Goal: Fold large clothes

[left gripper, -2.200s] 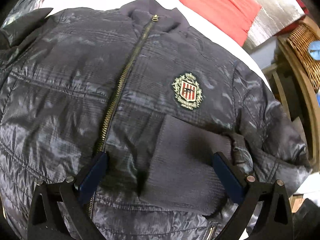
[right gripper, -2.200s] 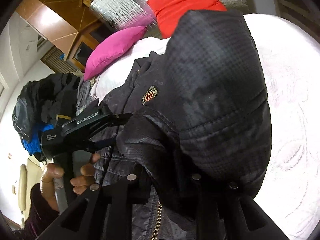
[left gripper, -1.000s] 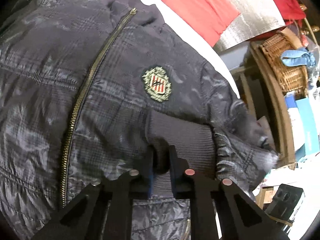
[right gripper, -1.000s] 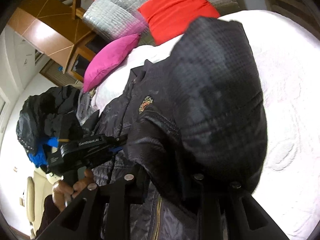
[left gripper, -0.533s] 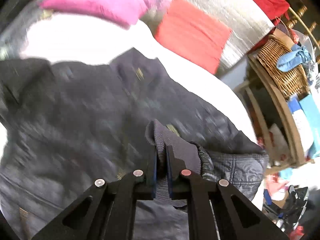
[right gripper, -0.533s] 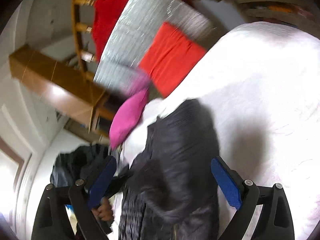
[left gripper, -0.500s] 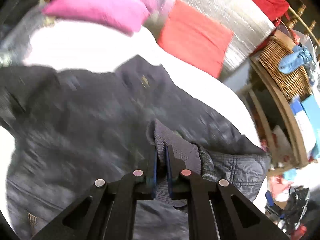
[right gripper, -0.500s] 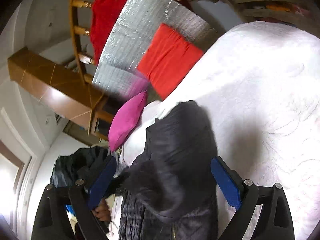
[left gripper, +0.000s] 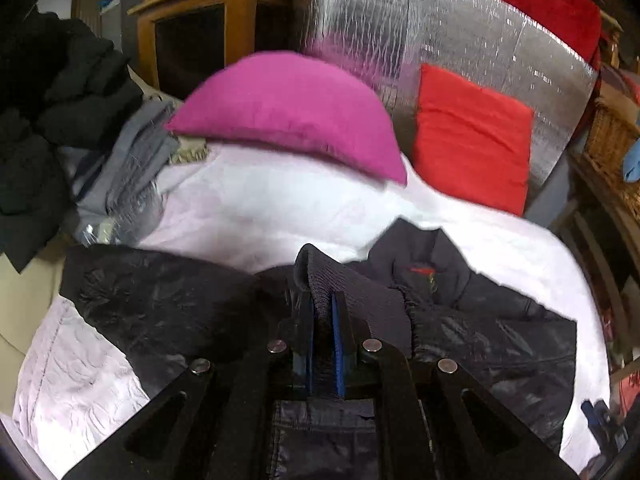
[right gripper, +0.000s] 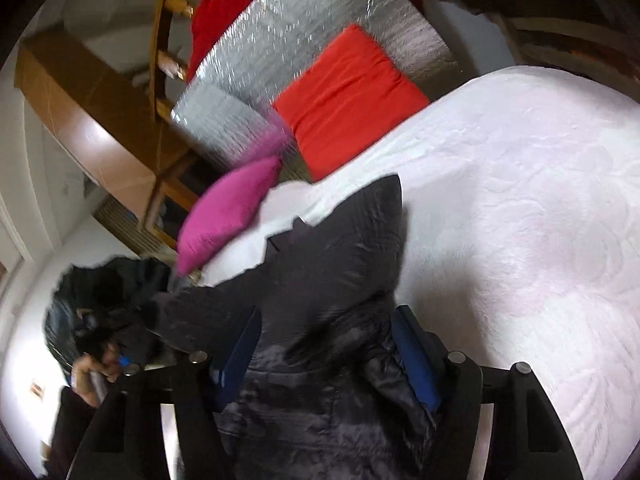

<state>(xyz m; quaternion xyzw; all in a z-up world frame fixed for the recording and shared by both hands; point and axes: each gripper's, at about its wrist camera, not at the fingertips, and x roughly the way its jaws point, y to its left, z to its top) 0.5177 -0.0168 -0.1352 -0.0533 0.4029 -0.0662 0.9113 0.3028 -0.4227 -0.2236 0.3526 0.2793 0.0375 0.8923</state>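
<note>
Jacket (left gripper: pixel 160 304), dark and quilted, is spread on the white bed (left gripper: pixel 280 208) below the magenta pillow (left gripper: pixel 296 112). Its ribbed cuff (left gripper: pixel 316 276) is clamped between the pads of the left gripper (left gripper: pixel 322 320) and has been raised off the chest, where it lay a second ago, toward the collar. The right gripper (right gripper: pixel 328 352) has let go of the folded sleeve; its jaws, lately closing again, are parted around dark fabric without a visible pinch. The second sleeve fold is judged to be under way.
</note>
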